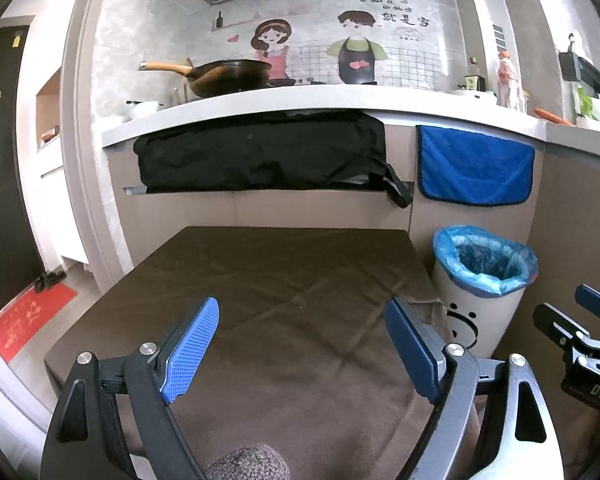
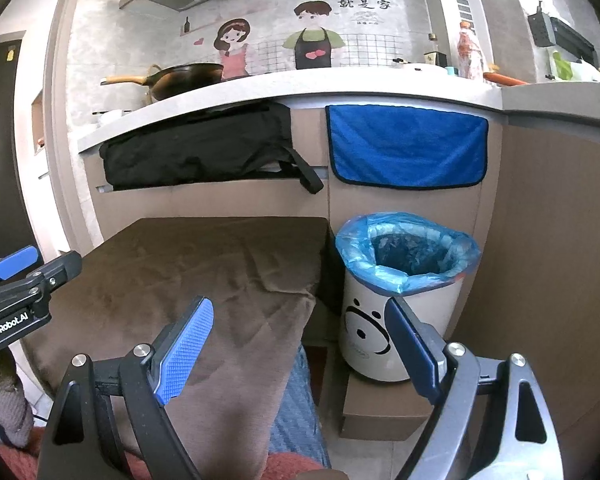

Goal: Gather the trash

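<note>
Two wrist views of a kitchen corner during trash collection. The left hand-held gripper hangs over the near half of a low worktop draped in a brown cloth; its blue pads stand wide apart with nothing between them. The right hand-held gripper is likewise spread and empty, set over the near right corner of the worktop, its right finger crossing in front of the trash bin.

The bin, white with a drawn face and lined with a blue bag, stands on a low box just beside the right edge of the worktop, against the cabinet front below the kitchen counter. A blue towel and a black bag hang under the counter edge.

No piece of trash shows on the brown cloth in either view; the bag's contents are too dim to make out.

Risks, as judged from this arrangement:
- With no visible target, either gripper may close on a fold of the cloth and drag it off the worktop.
- The bin sits raised on a small box, so a knock from the right gripper's outer finger could tip or shift it.
- The bag's loose rim could snag on a pad and pull the liner out.
- The two grippers hang near each other and could collide if both swing toward the right edge.
</note>
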{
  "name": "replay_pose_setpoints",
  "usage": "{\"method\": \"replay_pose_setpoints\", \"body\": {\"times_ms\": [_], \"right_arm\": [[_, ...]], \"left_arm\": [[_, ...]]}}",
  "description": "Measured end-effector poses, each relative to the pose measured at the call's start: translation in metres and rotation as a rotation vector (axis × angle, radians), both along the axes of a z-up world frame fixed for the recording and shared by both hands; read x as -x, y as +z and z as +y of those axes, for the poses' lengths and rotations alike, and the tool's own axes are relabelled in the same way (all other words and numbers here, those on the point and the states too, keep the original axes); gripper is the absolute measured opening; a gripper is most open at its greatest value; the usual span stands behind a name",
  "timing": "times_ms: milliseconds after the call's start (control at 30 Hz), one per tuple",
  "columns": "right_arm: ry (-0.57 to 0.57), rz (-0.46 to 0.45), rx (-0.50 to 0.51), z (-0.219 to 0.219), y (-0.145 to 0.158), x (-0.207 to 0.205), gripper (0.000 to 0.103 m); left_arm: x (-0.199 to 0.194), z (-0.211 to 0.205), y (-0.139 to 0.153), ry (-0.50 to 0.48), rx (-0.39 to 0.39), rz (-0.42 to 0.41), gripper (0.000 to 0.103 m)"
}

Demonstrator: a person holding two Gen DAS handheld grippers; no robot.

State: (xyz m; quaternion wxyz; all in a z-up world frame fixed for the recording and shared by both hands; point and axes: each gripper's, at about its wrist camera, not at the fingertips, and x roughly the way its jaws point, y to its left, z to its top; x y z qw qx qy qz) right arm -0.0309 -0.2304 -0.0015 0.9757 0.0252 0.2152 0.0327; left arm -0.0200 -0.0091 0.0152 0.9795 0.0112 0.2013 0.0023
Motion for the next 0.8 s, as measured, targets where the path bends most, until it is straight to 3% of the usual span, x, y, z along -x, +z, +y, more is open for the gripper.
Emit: {"method": "replay_pose_setpoints", "body": {"times_ms": [800], "right_arm": [[0.002, 0.004, 0.004, 0.0032, 0.0010, -0.0023, 0.085]], "left_arm": [[-0.0010, -0.0036, -0.0017, -0.006, 0.003, 0.007, 0.085]]}}
